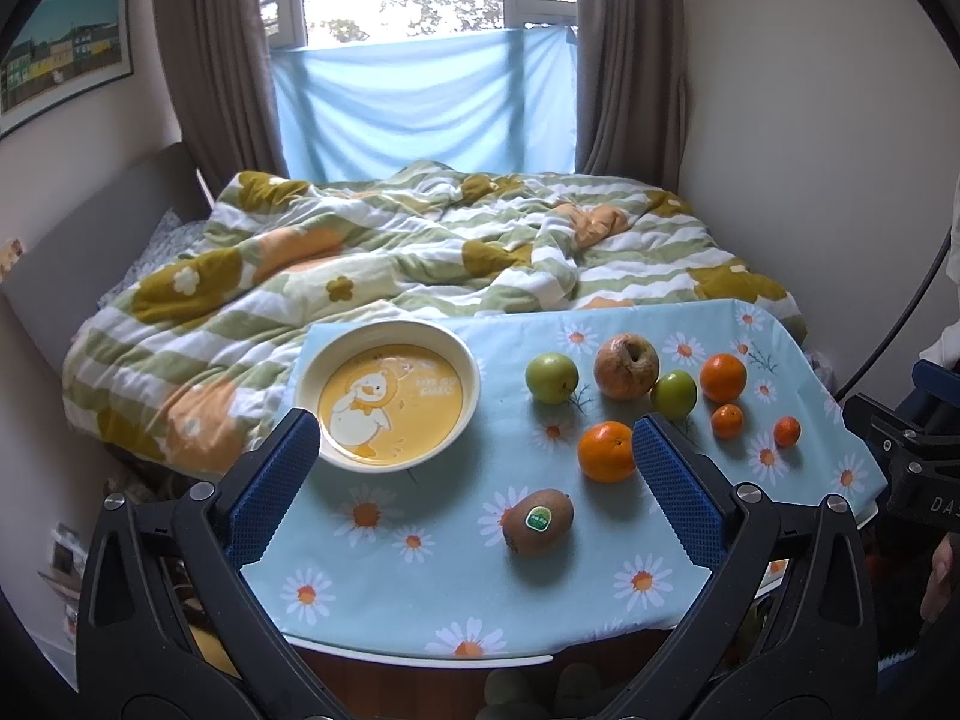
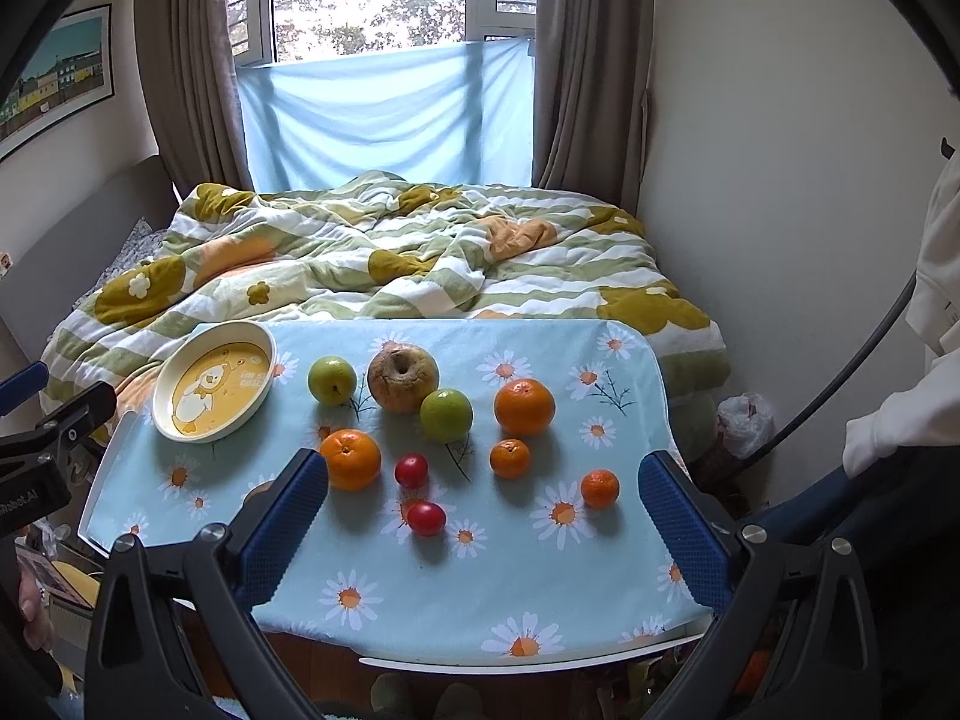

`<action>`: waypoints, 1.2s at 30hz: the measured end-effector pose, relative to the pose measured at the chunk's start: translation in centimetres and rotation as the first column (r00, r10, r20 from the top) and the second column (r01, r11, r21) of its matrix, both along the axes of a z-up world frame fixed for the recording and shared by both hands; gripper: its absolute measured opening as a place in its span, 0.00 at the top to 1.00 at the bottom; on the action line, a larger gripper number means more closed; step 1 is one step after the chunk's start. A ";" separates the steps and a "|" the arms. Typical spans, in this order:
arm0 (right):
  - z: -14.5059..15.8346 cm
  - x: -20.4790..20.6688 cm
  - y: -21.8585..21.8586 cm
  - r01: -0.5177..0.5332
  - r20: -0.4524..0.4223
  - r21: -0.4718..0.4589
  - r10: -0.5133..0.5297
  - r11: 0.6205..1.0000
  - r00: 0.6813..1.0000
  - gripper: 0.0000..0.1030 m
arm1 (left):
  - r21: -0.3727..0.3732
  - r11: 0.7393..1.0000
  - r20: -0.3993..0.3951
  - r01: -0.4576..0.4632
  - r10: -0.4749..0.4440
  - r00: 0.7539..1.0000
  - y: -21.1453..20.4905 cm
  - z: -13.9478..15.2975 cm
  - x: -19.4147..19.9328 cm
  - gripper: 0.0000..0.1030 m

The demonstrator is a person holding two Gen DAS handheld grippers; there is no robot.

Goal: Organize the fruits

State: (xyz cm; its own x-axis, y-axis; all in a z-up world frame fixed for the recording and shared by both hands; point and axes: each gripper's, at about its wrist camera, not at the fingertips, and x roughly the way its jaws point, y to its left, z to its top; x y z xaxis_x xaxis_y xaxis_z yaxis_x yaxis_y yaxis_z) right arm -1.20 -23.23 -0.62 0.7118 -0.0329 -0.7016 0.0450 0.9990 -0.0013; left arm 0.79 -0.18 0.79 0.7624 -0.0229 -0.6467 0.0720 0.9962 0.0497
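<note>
**Fruit, loose on the table: eleven pieces, none yet in the dish.**

- Kiwi (image 1: 537, 521), one, stickered, at 6 o'clock of the spread, nearest the left gripper; in the right view it is all but hidden behind a finger.
- Large oranges, two: one (image 2: 350, 459) at the centre-left, one (image 2: 524, 406) at 3 o'clock.
- Small mandarins, two: (image 2: 510, 458) and (image 2: 599, 488), toward 4 o'clock.
- Green apples, two: (image 2: 332, 380) at 11 o'clock, (image 2: 446, 415) at centre.
- Russet apple (image 2: 403, 378), one, blemished, at 12 o'clock, between the green ones.
- Red cherry tomatoes, two: (image 2: 411, 470) and (image 2: 426, 518), at 6 o'clock in the right view.

**Receptacle.** Duck-print dish (image 1: 390, 333), one, empty, at 10 o'clock of the table, well apart from the fruit.

**Tools.** Left gripper (image 1: 474, 468), jaws wide, holding nothing, above the near edge. Right gripper (image 2: 483, 489), jaws wide, holding nothing, likewise above the near edge.

**Step.** Judged as the outset: no fruit taken up. The next move likely calls for lowering one claw around a near piece, the kiwi for the left or a tomato for the right, closing gently, and carrying it to the dish.

**Support.** Daisy-print tablecloth (image 2: 480, 594), one; bed with quilt (image 2: 360, 252) beyond, at 12 o'clock.
</note>
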 end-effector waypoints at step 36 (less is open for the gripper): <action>-2.0 0.8 0.4 0.000 -0.034 0.027 0.001 1.000 0.999 0.00 | -0.075 0.992 -0.124 0.098 -0.107 0.986 1.9 -5.2 2.6 0.00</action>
